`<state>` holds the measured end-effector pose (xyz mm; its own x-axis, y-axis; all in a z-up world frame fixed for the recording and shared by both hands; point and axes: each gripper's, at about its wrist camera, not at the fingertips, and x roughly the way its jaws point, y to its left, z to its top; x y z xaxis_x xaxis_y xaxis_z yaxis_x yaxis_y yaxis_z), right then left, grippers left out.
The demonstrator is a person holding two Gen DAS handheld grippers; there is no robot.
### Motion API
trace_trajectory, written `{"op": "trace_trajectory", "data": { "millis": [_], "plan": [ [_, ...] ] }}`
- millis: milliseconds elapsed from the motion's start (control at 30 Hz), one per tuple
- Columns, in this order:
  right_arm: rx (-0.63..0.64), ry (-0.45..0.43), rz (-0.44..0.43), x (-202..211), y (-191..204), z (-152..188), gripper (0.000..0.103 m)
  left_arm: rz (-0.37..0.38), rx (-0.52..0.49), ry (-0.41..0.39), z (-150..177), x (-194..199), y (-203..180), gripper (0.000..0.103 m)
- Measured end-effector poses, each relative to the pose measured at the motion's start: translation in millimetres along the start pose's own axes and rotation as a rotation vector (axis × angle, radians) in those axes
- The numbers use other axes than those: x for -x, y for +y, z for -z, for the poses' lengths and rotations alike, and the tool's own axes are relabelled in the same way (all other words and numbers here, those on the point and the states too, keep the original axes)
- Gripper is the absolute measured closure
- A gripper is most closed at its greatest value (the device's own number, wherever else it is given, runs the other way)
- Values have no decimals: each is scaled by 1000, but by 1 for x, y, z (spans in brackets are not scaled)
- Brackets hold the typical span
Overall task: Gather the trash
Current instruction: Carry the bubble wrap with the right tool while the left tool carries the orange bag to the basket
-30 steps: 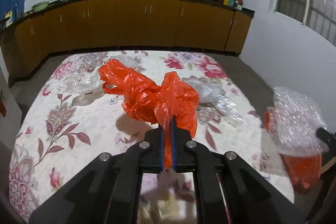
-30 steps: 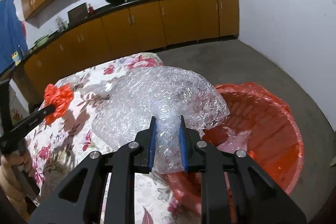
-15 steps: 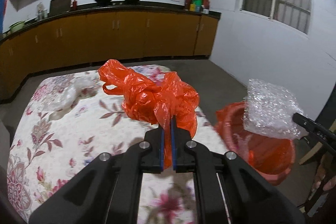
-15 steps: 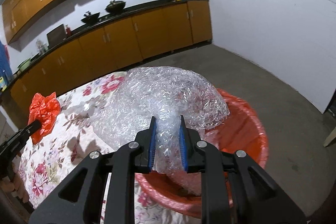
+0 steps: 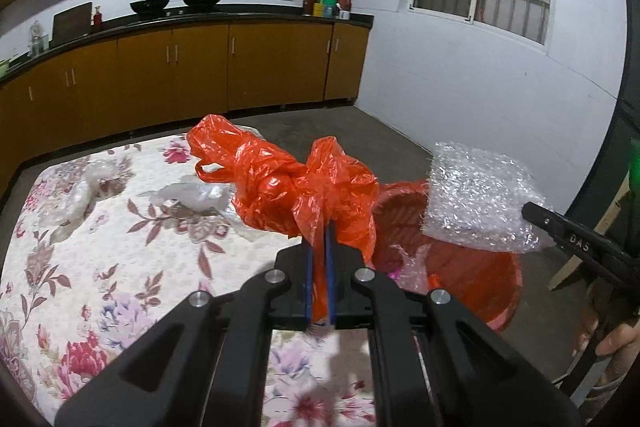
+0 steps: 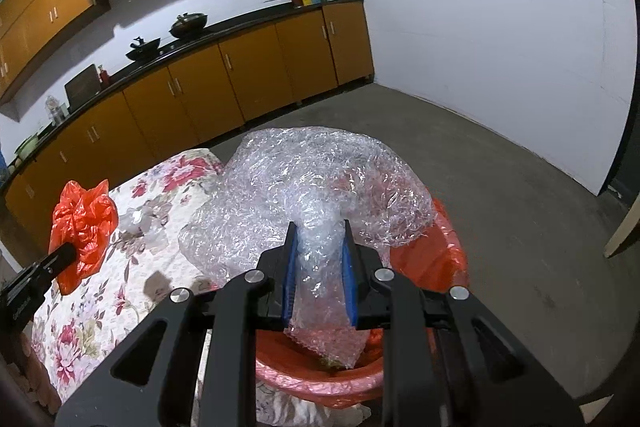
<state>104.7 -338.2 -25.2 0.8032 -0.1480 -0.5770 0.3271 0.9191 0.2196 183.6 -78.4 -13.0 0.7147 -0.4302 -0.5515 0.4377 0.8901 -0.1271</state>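
My left gripper [image 5: 319, 247] clamps a crumpled orange-red plastic bag [image 5: 288, 187], its blue pads nearly together on a thin fold, the bulk of the bag bunched ahead of the fingertips above the worktop covered in a floral cloth [image 5: 100, 267]. My right gripper [image 6: 319, 259] pinches a wad of clear bubble wrap [image 6: 304, 183], jaws narrowed on the gathered neck of the sheet while the rest billows out in front. That wad hangs over a round red plastic basin lined with a red bag [image 6: 448, 259], which sits just beside the worktop's edge. From the left wrist camera the bubble wrap shows at the right, above the basin's rim. Crumpled clear plastic scraps [image 5: 192, 195] lie on the cloth behind the orange-red bag. Brown kitchen cabinets [image 5: 200, 67] line the far wall.
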Motion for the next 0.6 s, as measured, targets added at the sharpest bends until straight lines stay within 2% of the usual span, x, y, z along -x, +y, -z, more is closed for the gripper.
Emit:
{"op": "trace_trajectory", "data": {
  "millis": [600],
  "plan": [
    [-100,-6,87,-7,-27,0,83,155,-46,51,6,-36,-56,96]
  ]
}}
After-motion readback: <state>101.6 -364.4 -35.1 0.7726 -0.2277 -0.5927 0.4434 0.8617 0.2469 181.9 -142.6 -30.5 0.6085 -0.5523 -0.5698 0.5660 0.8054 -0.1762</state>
